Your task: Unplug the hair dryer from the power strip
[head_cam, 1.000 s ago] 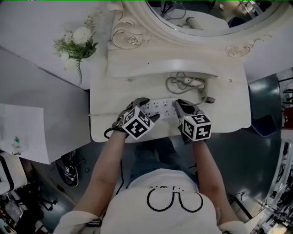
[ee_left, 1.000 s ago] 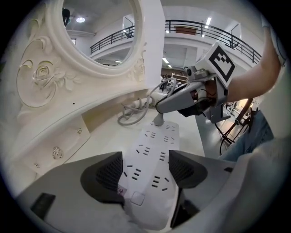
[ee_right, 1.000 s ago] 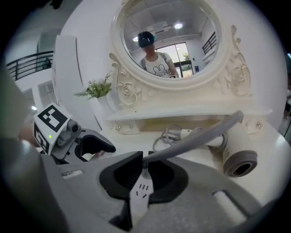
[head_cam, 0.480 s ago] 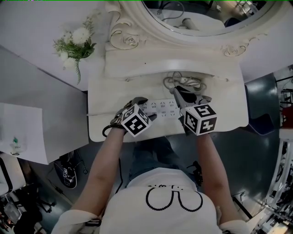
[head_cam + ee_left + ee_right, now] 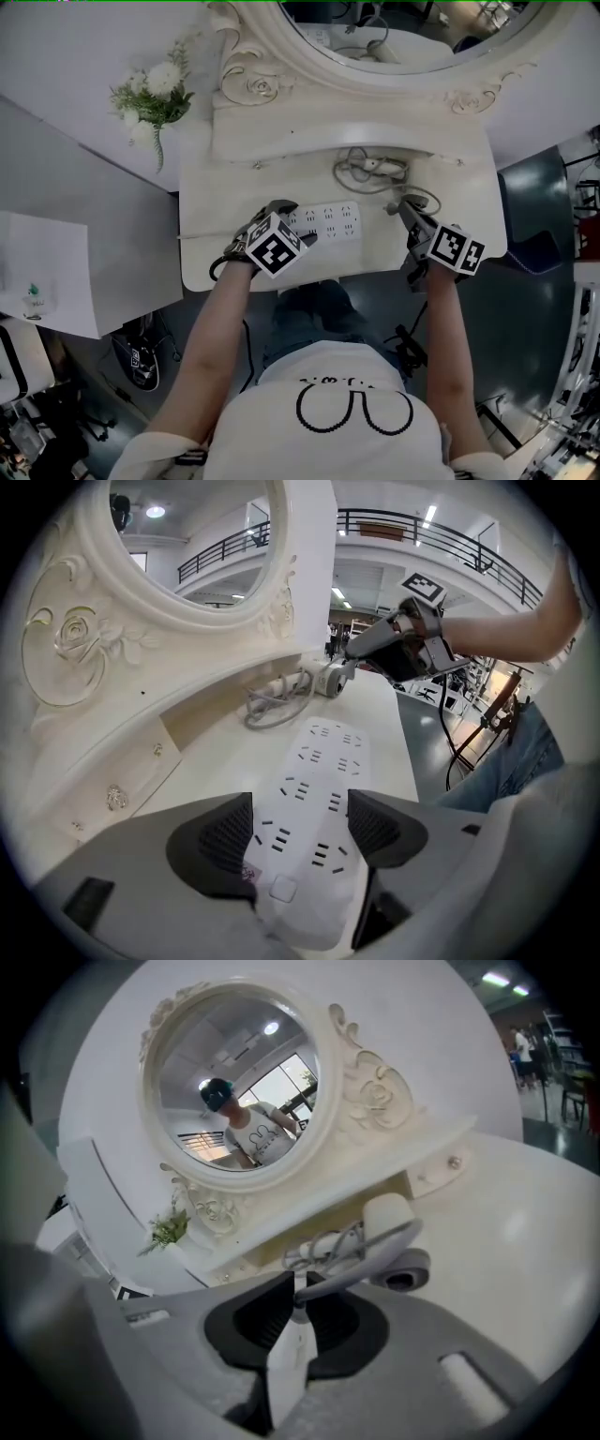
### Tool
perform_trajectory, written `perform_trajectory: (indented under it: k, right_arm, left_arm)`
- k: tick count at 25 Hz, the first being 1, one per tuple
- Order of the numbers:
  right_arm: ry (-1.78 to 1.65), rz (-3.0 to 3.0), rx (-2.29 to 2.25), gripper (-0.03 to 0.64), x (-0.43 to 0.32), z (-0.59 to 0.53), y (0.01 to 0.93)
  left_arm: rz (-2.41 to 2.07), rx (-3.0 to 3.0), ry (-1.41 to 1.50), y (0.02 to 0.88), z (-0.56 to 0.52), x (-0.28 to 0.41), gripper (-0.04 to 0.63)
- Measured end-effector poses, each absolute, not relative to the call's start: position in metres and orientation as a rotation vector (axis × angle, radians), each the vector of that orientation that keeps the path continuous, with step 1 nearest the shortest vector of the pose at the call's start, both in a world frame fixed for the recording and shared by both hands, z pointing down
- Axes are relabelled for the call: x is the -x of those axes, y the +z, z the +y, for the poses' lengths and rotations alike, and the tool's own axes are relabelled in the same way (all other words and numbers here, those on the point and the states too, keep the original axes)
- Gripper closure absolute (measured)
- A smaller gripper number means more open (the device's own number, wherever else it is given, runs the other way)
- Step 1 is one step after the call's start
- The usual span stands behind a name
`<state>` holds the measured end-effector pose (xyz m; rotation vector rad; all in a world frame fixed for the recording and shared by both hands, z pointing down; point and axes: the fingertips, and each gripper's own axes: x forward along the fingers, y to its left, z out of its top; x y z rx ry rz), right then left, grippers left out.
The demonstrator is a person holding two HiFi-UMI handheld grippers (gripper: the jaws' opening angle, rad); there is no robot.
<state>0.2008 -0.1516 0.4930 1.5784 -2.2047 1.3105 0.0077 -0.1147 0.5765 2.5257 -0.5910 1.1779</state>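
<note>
A white power strip (image 5: 330, 223) lies flat on the cream vanity top (image 5: 234, 262). My left gripper (image 5: 298, 225) is shut on its near end, and the left gripper view shows the power strip (image 5: 319, 771) clamped between the left gripper's (image 5: 300, 829) two dark pads. My right gripper (image 5: 408, 211) is off to the right of the strip and shut on a white plug (image 5: 292, 1358), which is free of the sockets. From the plug a grey cord (image 5: 361, 1260) runs to the hair dryer (image 5: 392, 1227), which lies by its coiled cord (image 5: 361, 169) under the mirror shelf.
An ornate oval mirror (image 5: 412, 37) rises at the back of the vanity. White flowers (image 5: 155, 89) stand at the left beside it. A sheet of paper (image 5: 47, 272) lies on the grey surface further left. The vanity's front edge (image 5: 356, 272) is close to my body.
The right gripper has swung from the strip's right end out to the right and rolled, with the plug in it. The left gripper and strip stayed put.
</note>
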Motion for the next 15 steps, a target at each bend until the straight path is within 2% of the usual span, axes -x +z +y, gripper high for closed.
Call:
perform_trajectory:
  k: [5,9,13,14,15]
  right_arm:
    - [1.371,-2.004,-1.623,0.575,-0.239,-0.123,0.533]
    - [1.529,-1.967,-1.649,0.575,-0.235,-0.118,0.555]
    - [1.534,-2.004,-1.645,0.575,-0.219,-0.129,0.563]
    - [1.518,-2.002,-1.641,0.568,-0.217,-0.132,0.565]
    - [1.503,-1.989,-1.64,0.534,-0.216,-0.134,0.568]
  left_arm:
    - [-0.597,-2.517,1.188,0.576,-0.115,-0.008,0.282]
    - [-0.6,-2.501,1.212,0.576,-0.115,-0.009,0.282]
    - [-0.616,-2.492,1.209,0.576,-0.114,-0.009,0.282]
    - [-0.62,-2.491,1.206,0.576,-0.114,-0.009,0.282]
    - [-0.623,-2.489,1.205,0.576,-0.114,-0.009,0.282]
